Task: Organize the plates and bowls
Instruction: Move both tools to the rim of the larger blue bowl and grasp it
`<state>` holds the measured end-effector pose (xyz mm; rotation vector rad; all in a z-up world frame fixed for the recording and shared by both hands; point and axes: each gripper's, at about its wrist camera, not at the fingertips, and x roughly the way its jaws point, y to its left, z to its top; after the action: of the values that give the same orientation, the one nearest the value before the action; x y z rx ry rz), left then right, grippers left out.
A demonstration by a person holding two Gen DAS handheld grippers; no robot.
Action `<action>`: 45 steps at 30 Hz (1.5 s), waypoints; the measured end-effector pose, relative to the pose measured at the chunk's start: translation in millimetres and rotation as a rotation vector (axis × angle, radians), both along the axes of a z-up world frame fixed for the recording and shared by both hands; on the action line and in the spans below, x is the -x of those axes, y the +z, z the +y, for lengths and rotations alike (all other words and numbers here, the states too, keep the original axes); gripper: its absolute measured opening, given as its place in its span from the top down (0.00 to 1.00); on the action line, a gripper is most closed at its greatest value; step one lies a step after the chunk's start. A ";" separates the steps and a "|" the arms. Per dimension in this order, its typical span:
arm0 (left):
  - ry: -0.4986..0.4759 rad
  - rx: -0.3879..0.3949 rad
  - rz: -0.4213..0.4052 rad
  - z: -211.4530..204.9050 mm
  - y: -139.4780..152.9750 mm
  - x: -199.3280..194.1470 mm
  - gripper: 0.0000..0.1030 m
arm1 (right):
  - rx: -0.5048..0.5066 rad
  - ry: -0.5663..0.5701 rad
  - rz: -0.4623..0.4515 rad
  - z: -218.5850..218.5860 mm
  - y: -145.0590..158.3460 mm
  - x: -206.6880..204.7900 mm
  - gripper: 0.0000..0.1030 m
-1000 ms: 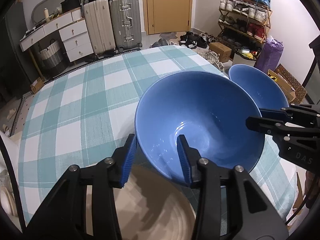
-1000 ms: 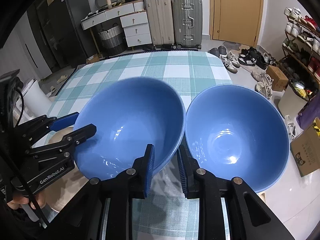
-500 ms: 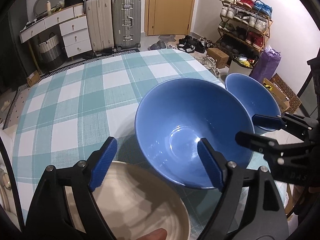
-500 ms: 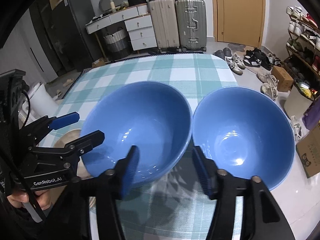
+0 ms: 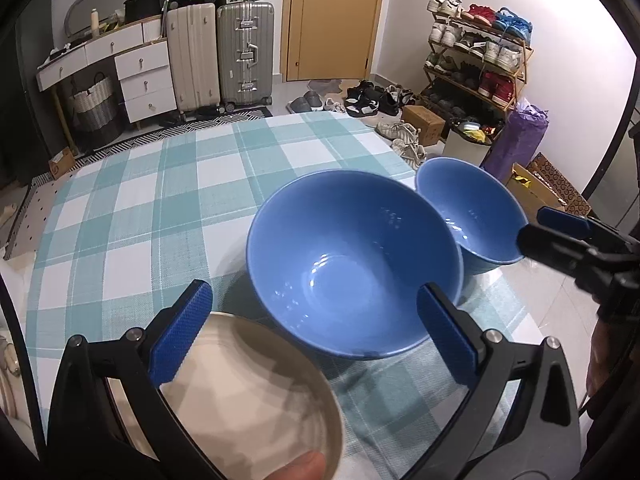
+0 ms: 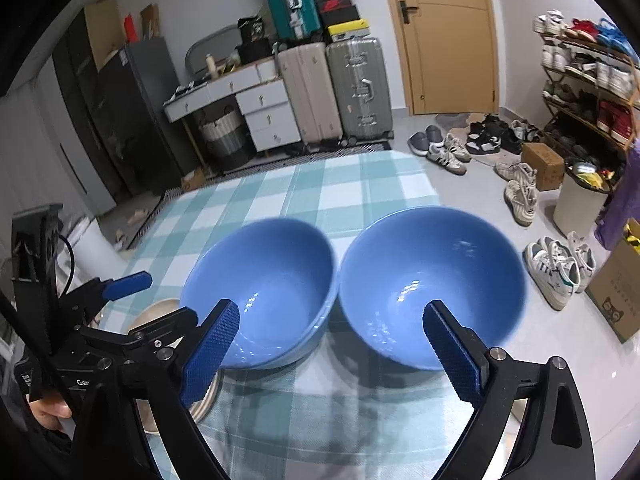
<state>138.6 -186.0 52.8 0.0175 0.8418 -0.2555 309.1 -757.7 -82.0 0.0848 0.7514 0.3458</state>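
Two blue bowls stand side by side on the checked table (image 5: 152, 208), rims almost touching: the left bowl (image 5: 352, 264) beside the right bowl (image 6: 432, 284), apparently lined up as a pair. A beige plate (image 5: 248, 392) lies near the left bowl. The left gripper (image 5: 316, 332) and right gripper (image 6: 332, 344) hold nothing; their fingers are opening, well apart, clear of the rims. A second ago each gripper pinched the left bowl's rim (one on either side); both have since let go and drawn back and up, leaving the bowl where it stood.
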 end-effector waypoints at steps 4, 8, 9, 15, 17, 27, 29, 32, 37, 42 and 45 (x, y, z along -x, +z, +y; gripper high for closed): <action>-0.003 0.016 -0.001 -7.6 9.2 8.5 0.01 | -0.009 -0.022 -0.008 -19.6 10.1 11.5 0.07; -0.012 0.028 -0.005 -20.2 17.3 15.2 0.01 | -0.008 -0.029 -0.024 -36.2 16.2 21.5 0.07; -0.019 0.032 -0.006 -24.7 19.2 16.9 0.01 | -0.010 -0.034 -0.031 -41.8 18.2 24.9 0.07; -0.096 0.065 0.000 -55.3 30.4 21.6 0.01 | -0.024 -0.077 -0.055 -74.1 22.7 37.0 0.07; -0.112 0.069 0.000 -62.8 33.4 21.2 0.01 | -0.031 -0.094 -0.053 -84.3 23.1 37.8 0.07; -0.177 0.129 0.059 -99.2 33.6 7.0 0.03 | -0.055 -0.161 -0.023 -121.5 11.4 34.4 0.07; -0.182 0.145 0.073 -103.6 30.9 6.1 0.11 | -0.055 -0.167 -0.013 -125.5 8.1 30.9 0.07; -0.186 0.156 0.100 -110.9 24.5 6.1 0.20 | -0.040 -0.176 -0.009 -130.2 5.3 28.5 0.07; -0.224 0.202 0.133 -124.0 17.4 9.7 0.33 | -0.037 -0.188 -0.022 -138.7 7.2 30.0 0.07; -0.261 0.226 0.171 -142.8 11.1 13.7 0.48 | -0.036 -0.194 -0.022 -145.3 7.9 28.9 0.12; -0.259 0.251 0.195 -149.2 5.3 13.4 0.53 | -0.036 -0.196 -0.011 -148.9 5.3 26.3 0.19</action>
<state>125.2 -335.2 58.1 -0.1361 0.9970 -0.6127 282.8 -906.6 -76.7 0.1888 0.7197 0.1725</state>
